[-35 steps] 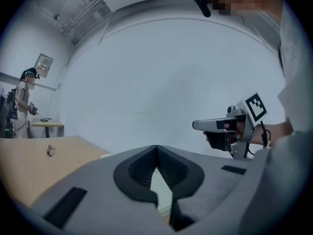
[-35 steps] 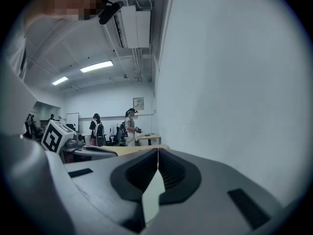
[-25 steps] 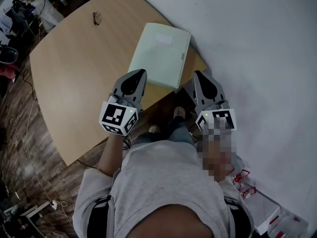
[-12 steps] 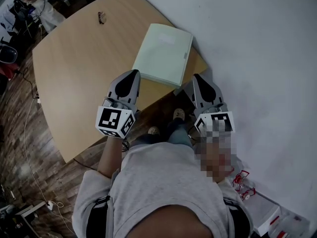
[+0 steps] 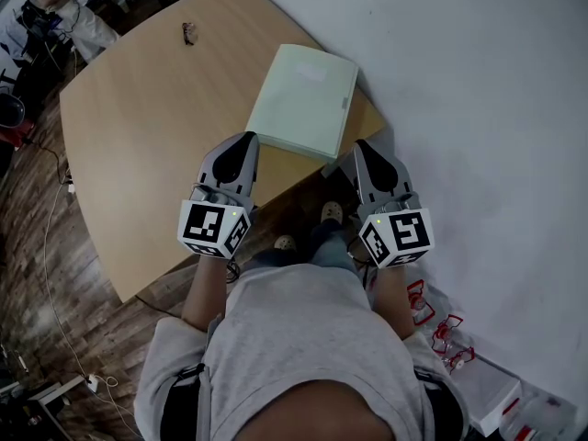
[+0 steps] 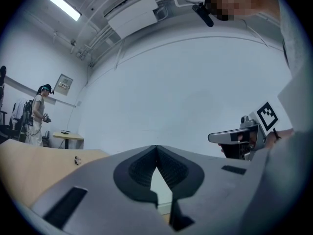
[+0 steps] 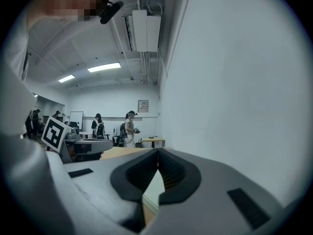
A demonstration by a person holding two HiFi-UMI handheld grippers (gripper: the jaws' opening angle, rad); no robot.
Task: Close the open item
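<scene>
A pale green folder (image 5: pixel 303 101) lies flat and closed on the wooden table (image 5: pixel 156 127), near the corner by the white wall. My left gripper (image 5: pixel 244 140) hovers just short of the folder's near left corner, jaws shut with nothing between them. My right gripper (image 5: pixel 362 145) hangs off the table's corner, beside the folder's near right edge, jaws also shut and empty. In the left gripper view the tips (image 6: pixel 156 147) meet, with a strip of the folder (image 6: pixel 160 187) below. The right gripper view shows its tips (image 7: pixel 157 151) touching.
A small dark object (image 5: pixel 190 33) lies at the table's far side. The white wall (image 5: pixel 478 108) runs close along the right. Red-handled items (image 5: pixel 441 329) and a white box (image 5: pixel 491 398) lie on the floor at lower right. People stand far off (image 7: pixel 129 127).
Both grippers shifted slightly; the left one drew back a little toward me and leftward from the folder's edge. The right cube marker now shows plainly.
</scene>
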